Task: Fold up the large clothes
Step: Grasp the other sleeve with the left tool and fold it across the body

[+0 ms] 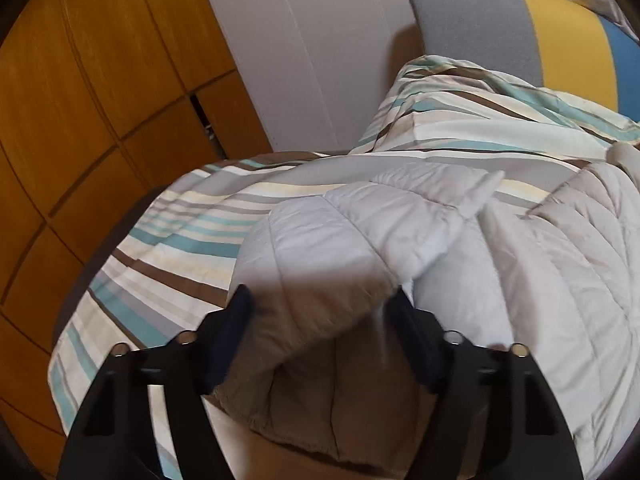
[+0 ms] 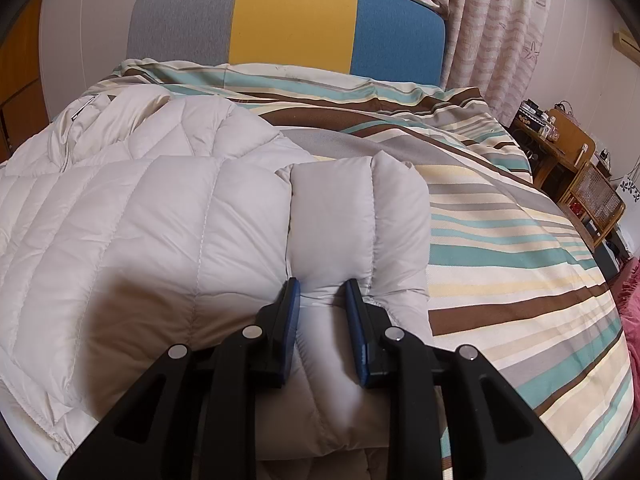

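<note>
We see a puffy white jacket (image 2: 160, 216) lying flat on the striped bed cover (image 2: 500, 240), its long side running toward the headboard (image 2: 292, 20), collar end far. Our right gripper (image 2: 322, 292) pinches a folded sleeve. Our left gripper (image 1: 320, 300) sits half wide around a jacket fold; we cannot tell if it grips. Wooden cupboards (image 1: 100, 80) stand left, curtains (image 2: 500, 40) right.

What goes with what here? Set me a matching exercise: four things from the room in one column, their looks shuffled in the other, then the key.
Things:
1. jacket
2. headboard
3. bedcover
4. wardrobe

Looks:
a. teal, brown and cream stripes
b. orange-brown wood
c. pale, quilted and puffy
d. grey, yellow and blue panels

Pairs: 1-c, 2-d, 3-a, 4-b
</note>
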Demonstrator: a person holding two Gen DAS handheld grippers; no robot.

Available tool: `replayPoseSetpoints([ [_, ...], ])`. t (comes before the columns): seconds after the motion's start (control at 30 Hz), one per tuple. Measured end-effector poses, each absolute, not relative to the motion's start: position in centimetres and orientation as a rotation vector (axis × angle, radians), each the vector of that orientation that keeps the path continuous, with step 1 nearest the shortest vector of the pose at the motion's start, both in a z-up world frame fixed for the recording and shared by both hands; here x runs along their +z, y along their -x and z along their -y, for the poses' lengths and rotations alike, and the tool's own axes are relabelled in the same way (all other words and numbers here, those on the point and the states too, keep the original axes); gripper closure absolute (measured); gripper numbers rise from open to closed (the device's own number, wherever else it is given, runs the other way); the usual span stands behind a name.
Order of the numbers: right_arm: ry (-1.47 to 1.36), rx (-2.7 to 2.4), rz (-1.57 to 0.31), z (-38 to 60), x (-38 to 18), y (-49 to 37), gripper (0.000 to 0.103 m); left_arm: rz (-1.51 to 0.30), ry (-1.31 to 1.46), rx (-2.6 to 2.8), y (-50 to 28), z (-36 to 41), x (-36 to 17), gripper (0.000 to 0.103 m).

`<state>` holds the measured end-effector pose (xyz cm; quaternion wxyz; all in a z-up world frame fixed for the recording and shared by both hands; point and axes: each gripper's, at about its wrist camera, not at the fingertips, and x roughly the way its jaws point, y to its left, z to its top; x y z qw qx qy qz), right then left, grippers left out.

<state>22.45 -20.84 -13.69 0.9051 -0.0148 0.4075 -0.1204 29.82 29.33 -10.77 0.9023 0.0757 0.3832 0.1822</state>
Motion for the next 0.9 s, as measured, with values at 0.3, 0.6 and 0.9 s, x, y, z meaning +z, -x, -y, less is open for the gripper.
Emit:
replayPoseSetpoints([
  [0.3, 0.029, -0.248, -0.841, 20.8, -13.7, -22.5, 0.080, -0.681, 0.089, 0.358, -27.9, -29.7, -7.5, 0.092],
  [0.6, 0.029, -0.248, -0.841, 20.8, -13.7, -22.5, 0.080, -0.575, 0.166, 0.160, -26.1, -24.0, -3.7, 0.092],
  [0.9, 0.028, -0.248, -0.841, 20.8, -13.7, -22.5, 0.080, -0.565, 0.261, -0.062, -25.1, -16.4, -1.6, 0.092],
])
